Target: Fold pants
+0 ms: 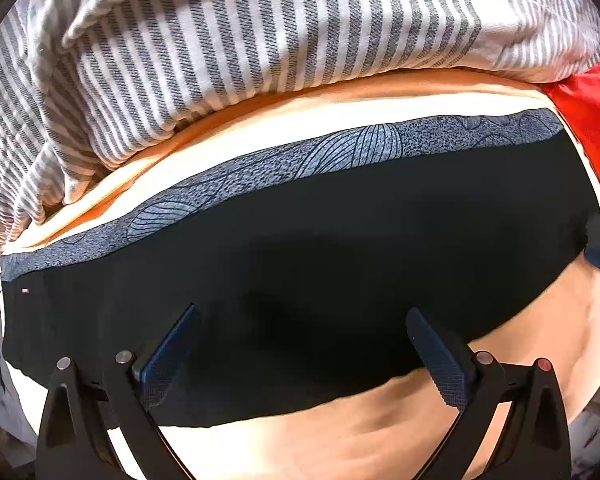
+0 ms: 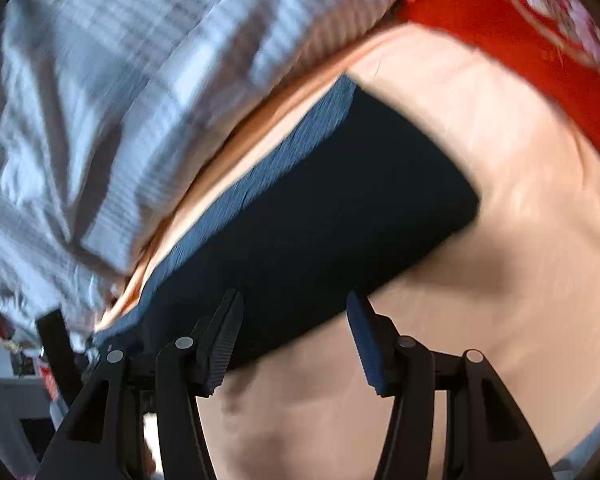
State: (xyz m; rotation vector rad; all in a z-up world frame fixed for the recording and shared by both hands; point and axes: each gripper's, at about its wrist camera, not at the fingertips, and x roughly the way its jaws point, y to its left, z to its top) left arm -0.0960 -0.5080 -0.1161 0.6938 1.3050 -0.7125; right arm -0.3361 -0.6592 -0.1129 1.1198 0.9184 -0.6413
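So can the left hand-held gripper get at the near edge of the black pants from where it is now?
Probably yes. The left hand-held gripper hangs open right over the black pants, nothing lies between its fingers, and the near edge shows bare on the peach sheet.

One pair of black pants lies on one peach sheet. One striped duvet sits beyond the pants, and one red cloth lies to their right. Two grippers show: the left gripper and the right gripper, each with two fingers.
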